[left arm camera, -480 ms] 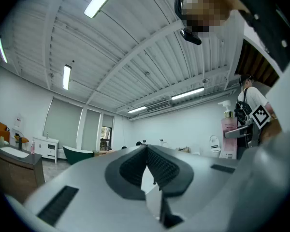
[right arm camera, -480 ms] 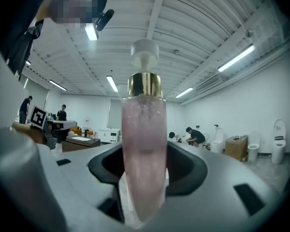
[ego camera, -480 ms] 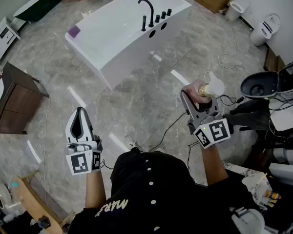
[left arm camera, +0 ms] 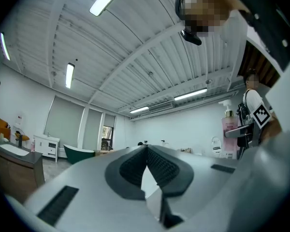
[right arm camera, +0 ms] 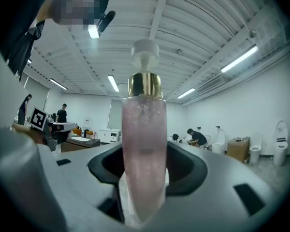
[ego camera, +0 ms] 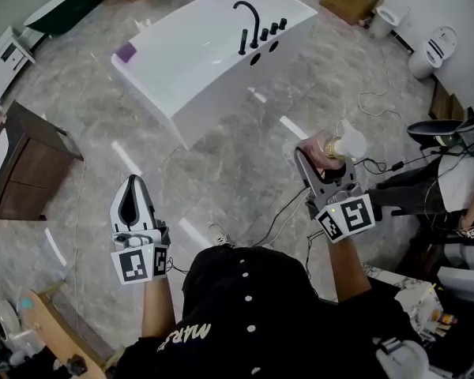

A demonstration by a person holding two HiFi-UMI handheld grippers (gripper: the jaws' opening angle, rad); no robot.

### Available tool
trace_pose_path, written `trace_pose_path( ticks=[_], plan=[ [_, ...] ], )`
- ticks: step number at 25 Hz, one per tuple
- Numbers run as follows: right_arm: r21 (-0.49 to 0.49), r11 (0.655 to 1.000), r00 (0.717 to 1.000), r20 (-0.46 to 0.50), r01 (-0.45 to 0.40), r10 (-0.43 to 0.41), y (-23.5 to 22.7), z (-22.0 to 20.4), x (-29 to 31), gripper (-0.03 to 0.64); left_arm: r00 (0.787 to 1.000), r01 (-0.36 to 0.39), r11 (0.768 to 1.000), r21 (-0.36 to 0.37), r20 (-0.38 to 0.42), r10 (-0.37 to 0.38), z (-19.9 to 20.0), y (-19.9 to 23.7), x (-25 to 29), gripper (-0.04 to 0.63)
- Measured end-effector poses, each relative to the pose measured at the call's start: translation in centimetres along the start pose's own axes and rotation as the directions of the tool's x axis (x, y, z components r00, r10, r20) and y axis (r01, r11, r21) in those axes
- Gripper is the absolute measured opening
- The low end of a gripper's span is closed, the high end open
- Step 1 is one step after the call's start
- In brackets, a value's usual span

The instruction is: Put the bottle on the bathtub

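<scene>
Left gripper point(ego camera: 133, 186) is hanging low w/ jaws pressed together, nothing btw them. Bathtub point(ego camera: 221, 89) is sitting well ahead on the floor, far from both grippers. Its rim is carrying a black faucet point(ego camera: 246, 24) & a small purple item point(ego camera: 125, 51) at the left corner. Right gripper point(ego camera: 324, 155) is clamping the bottle point(ego camera: 344, 142) by its body, pump up. Bottle is looking nearly full of pink liquid, up to the gold collar. Carry step, I'd judge: walking it over upright, aiming for flat rim nr the faucet, setting the base down square, opening only once it's standing. It's tall & narrow, so tipping is the risk.
</scene>
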State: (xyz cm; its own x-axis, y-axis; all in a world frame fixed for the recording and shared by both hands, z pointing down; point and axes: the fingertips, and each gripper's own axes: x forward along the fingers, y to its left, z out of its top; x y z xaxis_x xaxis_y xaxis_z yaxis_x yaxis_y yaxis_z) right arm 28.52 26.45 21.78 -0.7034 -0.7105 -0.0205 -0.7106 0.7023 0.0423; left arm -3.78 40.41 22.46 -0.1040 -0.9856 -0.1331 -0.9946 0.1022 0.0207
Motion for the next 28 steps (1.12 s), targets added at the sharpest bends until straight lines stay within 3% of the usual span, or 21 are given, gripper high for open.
trace_pose_path(
  ticks=[15, 28],
  plan=[
    [0.008, 1.000, 0.999, -0.029, 0.024, -0.023, 3.1, -1.4, 6.7, 0.224, 0.999, 0.050, 0.999, -0.015, -0.018, -0.050, -1.4, 6.1, 3.7, 0.009],
    [0.012, 1.000, 1.000, 0.005, -0.024, 0.024, -1.5, -3.0, 17.8, 0.224, 0.998, -0.006, 1.000, 0.009, -0.057, 0.007, -3.6, 8.3, 12.3, 0.009]
  ],
)
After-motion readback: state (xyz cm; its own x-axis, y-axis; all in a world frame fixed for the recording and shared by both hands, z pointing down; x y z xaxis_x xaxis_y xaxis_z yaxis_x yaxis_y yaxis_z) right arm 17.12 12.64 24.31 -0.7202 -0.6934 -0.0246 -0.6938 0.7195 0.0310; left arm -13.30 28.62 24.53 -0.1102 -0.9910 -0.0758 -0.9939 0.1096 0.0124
